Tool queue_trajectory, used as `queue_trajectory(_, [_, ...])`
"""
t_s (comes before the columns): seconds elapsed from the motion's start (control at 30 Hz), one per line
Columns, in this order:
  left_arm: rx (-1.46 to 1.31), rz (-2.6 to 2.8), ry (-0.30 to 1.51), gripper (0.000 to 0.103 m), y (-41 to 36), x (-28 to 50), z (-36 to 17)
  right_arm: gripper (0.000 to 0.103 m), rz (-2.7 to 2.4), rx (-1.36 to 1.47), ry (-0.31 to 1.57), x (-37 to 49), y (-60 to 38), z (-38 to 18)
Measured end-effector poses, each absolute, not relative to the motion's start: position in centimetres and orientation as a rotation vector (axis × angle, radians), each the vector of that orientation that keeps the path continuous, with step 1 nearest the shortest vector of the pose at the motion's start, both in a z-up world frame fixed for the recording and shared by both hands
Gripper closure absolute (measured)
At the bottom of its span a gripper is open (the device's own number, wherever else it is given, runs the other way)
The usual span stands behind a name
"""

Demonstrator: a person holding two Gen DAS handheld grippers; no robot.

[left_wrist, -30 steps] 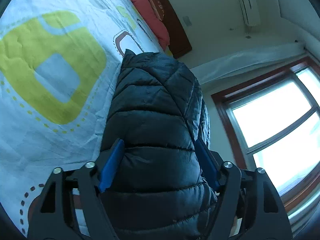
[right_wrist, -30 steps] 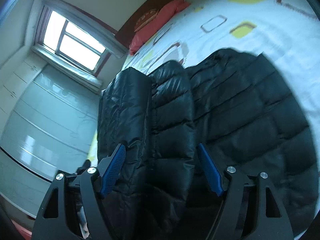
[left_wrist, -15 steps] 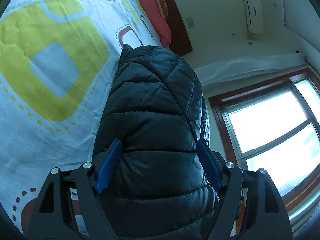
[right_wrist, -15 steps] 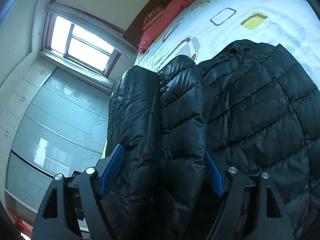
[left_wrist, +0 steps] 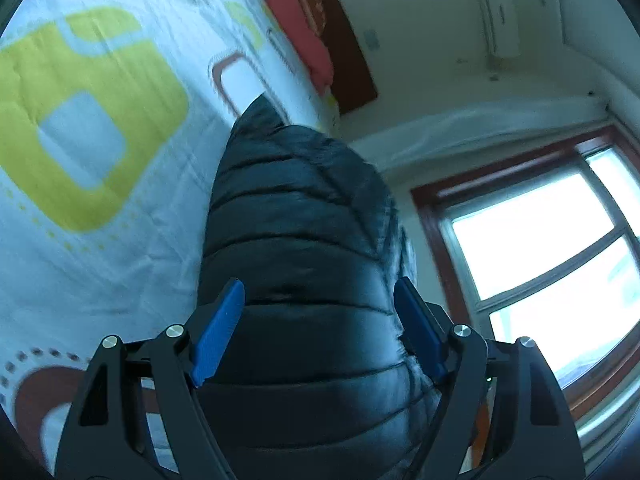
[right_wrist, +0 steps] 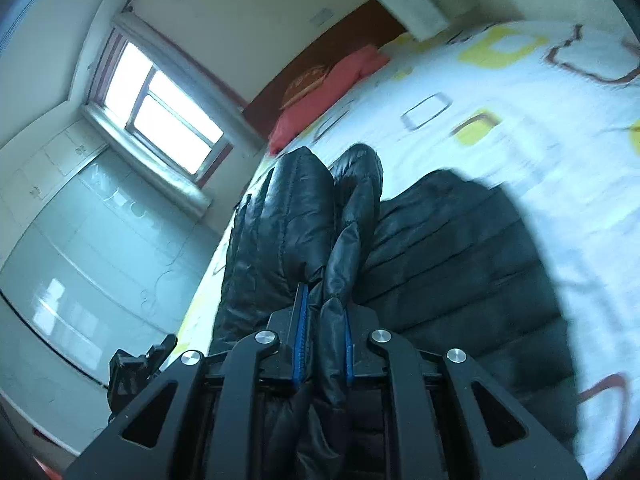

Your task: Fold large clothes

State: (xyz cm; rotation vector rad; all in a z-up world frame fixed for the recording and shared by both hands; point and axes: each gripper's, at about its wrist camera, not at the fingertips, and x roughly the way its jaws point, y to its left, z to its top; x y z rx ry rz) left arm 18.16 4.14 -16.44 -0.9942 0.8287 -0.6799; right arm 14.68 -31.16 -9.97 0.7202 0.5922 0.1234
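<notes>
A black quilted puffer jacket (left_wrist: 304,232) lies on a bed with a white, yellow and brown patterned sheet (left_wrist: 92,128). In the left wrist view my left gripper (left_wrist: 320,292) is open, its blue pads wide apart on either side of a raised fold of the jacket. In the right wrist view the jacket (right_wrist: 460,248) spreads to the right, and my right gripper (right_wrist: 324,308) is shut on a narrow ridge of the jacket's fabric between its blue pads.
Red pillows (left_wrist: 296,36) and a dark wooden headboard (right_wrist: 332,48) stand at the far end of the bed. A bright window (left_wrist: 552,256) and a wall air conditioner (left_wrist: 496,8) are beside the bed. A glass-fronted wardrobe (right_wrist: 80,248) stands at the left.
My right gripper has closed from wide open onto a ridge of the jacket and lifted it. My left gripper stays open around the jacket fold.
</notes>
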Motion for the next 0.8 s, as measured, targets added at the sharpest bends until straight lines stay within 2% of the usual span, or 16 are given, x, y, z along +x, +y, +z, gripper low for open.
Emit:
queue_trajectory(0.17, [-0.939,-0.671,0.891,0.026,-0.1,17.5,-17.8,0.089,0.022,0.780,0.646,13.7,-35.7,-13.5])
queue_trajectory(0.33, [-0.692,-0.607,0.879,0.026,-3.6,17.2,-16.8,0.088,0.061,0.884,0.683,14.5,-37.5,-16.9])
queue_trajectory(0.43, [-0.635,-0.596,0.869,0.026,-4.0,17.1,-16.6,0.083,0.093,0.915,0.696,14.9,-38.1,-16.9])
queue_trajectory(0.53, [-0.680,-0.608,0.880,0.026,-3.0,17.2,-16.9,0.067,0.091,0.913,0.708,14.8,-38.6,-16.2])
queue_trajectory(0.6, [-0.732,-0.620,0.889,0.026,-2.1,17.1,-16.9,0.039,0.091,0.927,0.697,13.7,-38.6,-15.2])
queue_trajectory(0.8, [-0.813,-0.665,0.878,0.026,-0.6,14.7,-16.5,0.027,0.149,0.937,0.679,9.3,-37.0,-12.3])
